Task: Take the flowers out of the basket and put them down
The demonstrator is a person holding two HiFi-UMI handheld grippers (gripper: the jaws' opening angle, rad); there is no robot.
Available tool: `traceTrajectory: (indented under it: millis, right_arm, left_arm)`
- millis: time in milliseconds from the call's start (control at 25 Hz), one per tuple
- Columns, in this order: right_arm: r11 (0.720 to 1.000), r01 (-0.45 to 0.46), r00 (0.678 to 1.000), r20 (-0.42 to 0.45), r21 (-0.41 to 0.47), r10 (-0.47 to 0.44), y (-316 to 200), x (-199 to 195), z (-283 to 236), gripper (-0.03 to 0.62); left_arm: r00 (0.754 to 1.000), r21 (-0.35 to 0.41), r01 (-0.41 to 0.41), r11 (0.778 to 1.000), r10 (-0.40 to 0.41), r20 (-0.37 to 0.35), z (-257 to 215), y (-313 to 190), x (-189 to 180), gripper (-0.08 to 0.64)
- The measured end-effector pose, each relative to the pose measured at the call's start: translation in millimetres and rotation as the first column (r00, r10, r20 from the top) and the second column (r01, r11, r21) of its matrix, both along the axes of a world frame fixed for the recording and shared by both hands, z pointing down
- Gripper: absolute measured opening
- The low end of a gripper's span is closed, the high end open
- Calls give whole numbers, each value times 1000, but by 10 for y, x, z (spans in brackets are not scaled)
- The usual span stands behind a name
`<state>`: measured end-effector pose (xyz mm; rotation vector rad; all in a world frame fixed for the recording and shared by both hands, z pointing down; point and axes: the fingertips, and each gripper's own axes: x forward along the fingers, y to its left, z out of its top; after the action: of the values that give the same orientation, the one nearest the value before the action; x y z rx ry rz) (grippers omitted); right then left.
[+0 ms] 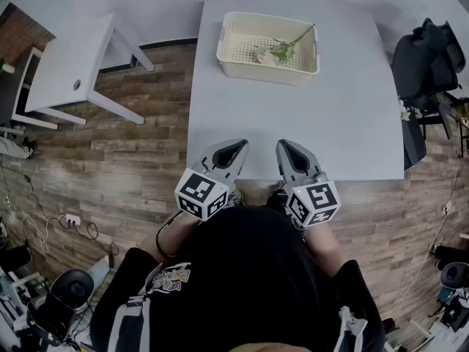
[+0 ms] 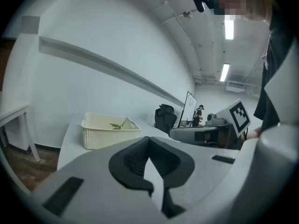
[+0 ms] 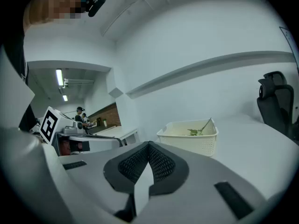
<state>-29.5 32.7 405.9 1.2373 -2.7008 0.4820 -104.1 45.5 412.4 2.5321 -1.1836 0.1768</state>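
Observation:
A cream plastic basket [image 1: 267, 70] stands at the far side of the white table [image 1: 293, 123]. Inside it lies a flower [image 1: 282, 48] with green leaves, its thin stem leaning on the far right rim. My left gripper [image 1: 233, 149] and right gripper [image 1: 289, 149] hover side by side over the table's near edge, well short of the basket. Both are shut with nothing between the jaws. The left gripper view shows its shut jaws [image 2: 149, 141] below the basket [image 2: 105, 139] and flower [image 2: 117, 125]. The right gripper [image 3: 149, 148] looks at the basket [image 3: 191, 146] and flower [image 3: 197, 131] too.
A small white side table [image 1: 69, 64] stands on the wood floor at the left. A black chair with a bag [image 1: 429, 57] sits off the table's right edge. Cables and a power strip [image 1: 72, 220] lie on the floor at the left.

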Motion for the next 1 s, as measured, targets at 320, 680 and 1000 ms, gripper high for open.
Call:
traceTrajectory:
  millis: [320,680,1000]
  right_arm:
    - [1000,0,999,35,0,0,31,-20,-35,21]
    - [1000,16,999,39,12,-16,73,-81,-65,21]
    - [1000,29,999,42,9,-29,87,-129,-57,21]
  left_arm:
    - [1000,6,-14,1000,14,-4,-21,44,11,6]
    - [1000,10,-18,1000,18,-1,-24,84,-9,6]
    - [1000,8,-18,1000,18,2,-4,121,-40,6]
